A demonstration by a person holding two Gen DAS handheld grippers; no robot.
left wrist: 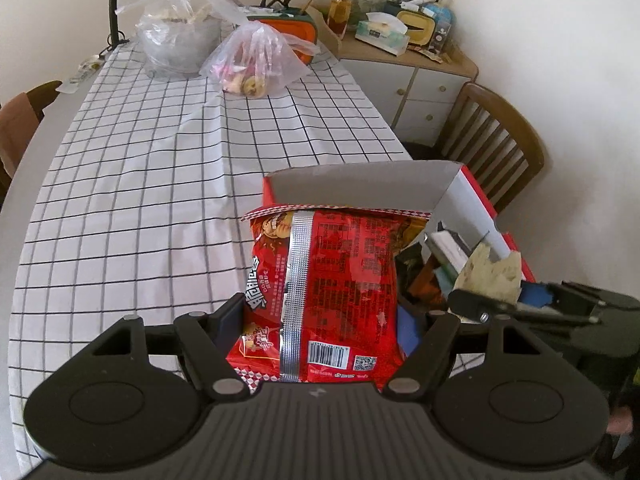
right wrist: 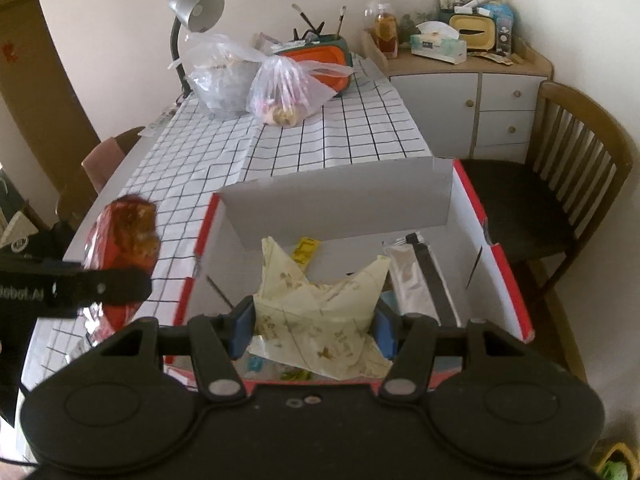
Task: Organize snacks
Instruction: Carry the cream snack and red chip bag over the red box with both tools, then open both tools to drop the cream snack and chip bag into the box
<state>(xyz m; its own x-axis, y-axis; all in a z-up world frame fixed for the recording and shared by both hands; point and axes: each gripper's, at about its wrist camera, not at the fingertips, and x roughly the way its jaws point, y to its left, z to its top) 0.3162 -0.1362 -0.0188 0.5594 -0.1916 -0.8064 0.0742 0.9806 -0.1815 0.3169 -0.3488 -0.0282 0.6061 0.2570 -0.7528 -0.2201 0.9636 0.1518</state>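
- Left wrist view: the left claw (left wrist: 320, 312) pinches a red snack bag (left wrist: 332, 292), one finger pressed on each side of it.
- The bag is held upright, its back facing the camera, with a silver seam running down it and a barcode near the bottom.
- It sits at the near left edge of an open red-and-white box (left wrist: 476, 200), which stands on the bench (left wrist: 140, 200) covered in a white cloth with a black grid.
- To the right, the right claw (left wrist: 496, 300) holds a pale crumpled packet (left wrist: 492, 272) over the box interior, where darker packets lie.
- At the far end of the bench stand two clear plastic bags (left wrist: 252, 60) and a desk lamp (left wrist: 116, 4); a wooden chair (left wrist: 500, 140) stands beyond the box.

- Right wrist view: the right claw (right wrist: 316, 320) pinches the pale crumpled packet (right wrist: 320, 316) between its blue-padded fingers (right wrist: 242, 328).
- The packet hangs over the near part of the open box (right wrist: 468, 216), above its white floor.
- Inside the box lie a small yellow packet (right wrist: 306, 250) near the back wall and a silver sachet (right wrist: 408, 280) to the right.
- At left, the left claw (right wrist: 100, 288) grips the red snack bag (right wrist: 124, 236) beside the box's left wall, above the gridded bench (right wrist: 320, 140).
- A cabinet (right wrist: 480, 100) with clutter on top stands against the far wall.
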